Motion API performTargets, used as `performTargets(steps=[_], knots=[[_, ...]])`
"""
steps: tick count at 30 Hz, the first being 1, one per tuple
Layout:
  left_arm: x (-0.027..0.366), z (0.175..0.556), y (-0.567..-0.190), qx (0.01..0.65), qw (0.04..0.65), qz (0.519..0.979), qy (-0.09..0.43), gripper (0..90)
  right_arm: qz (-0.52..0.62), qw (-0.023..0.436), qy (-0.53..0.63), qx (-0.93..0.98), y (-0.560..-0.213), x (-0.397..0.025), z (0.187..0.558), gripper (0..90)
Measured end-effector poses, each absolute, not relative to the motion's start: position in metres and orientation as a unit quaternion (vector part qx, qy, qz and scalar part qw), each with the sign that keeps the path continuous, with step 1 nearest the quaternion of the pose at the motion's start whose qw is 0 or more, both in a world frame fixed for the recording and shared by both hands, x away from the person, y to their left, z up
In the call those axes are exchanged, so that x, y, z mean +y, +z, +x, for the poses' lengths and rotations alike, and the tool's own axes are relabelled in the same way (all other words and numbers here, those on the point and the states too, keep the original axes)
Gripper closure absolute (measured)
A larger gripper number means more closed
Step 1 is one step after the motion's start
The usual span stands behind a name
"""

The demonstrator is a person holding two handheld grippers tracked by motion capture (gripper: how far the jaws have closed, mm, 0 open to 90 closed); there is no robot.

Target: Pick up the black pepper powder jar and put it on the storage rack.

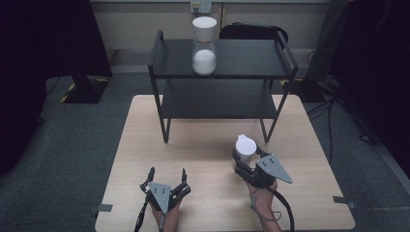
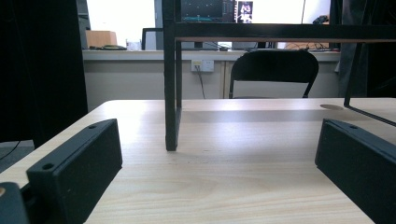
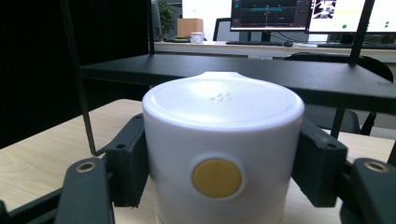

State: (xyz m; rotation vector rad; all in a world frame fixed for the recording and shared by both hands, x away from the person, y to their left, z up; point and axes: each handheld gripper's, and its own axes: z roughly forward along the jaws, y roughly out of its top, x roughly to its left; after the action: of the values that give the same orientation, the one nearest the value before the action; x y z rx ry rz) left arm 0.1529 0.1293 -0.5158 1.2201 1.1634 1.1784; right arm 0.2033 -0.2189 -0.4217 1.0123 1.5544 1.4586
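A white lidded container (image 1: 245, 146) with a round yellow button (image 3: 217, 178) stands on the wooden table (image 1: 203, 150) in front of the black shelf's right leg. My right gripper (image 1: 247, 159) is shut on it, one jaw pressed against each side (image 3: 223, 140). A second container (image 1: 204, 45), with a white lid and white contents in a clear body, stands on the top of the black two-tier shelf (image 1: 222, 72). My left gripper (image 1: 165, 178) rests low at the table's near left, open with nothing between its jaws (image 2: 219, 163).
The shelf's front left leg (image 2: 172, 93) rises just ahead of my left gripper. A black chair (image 2: 274, 70) stands behind the table. Dark curtains hang at both sides. Monitors (image 3: 299, 14) sit on a desk far behind.
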Motion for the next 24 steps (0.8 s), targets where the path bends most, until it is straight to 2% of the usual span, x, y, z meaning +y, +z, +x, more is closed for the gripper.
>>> performTargets(steps=[24], knots=[[0.130,0.153,-0.516,0.484,0.517,0.509,0.490,0.0,0.338,0.360,0.602,0.627,-0.345,-0.245,0.220,30.1]])
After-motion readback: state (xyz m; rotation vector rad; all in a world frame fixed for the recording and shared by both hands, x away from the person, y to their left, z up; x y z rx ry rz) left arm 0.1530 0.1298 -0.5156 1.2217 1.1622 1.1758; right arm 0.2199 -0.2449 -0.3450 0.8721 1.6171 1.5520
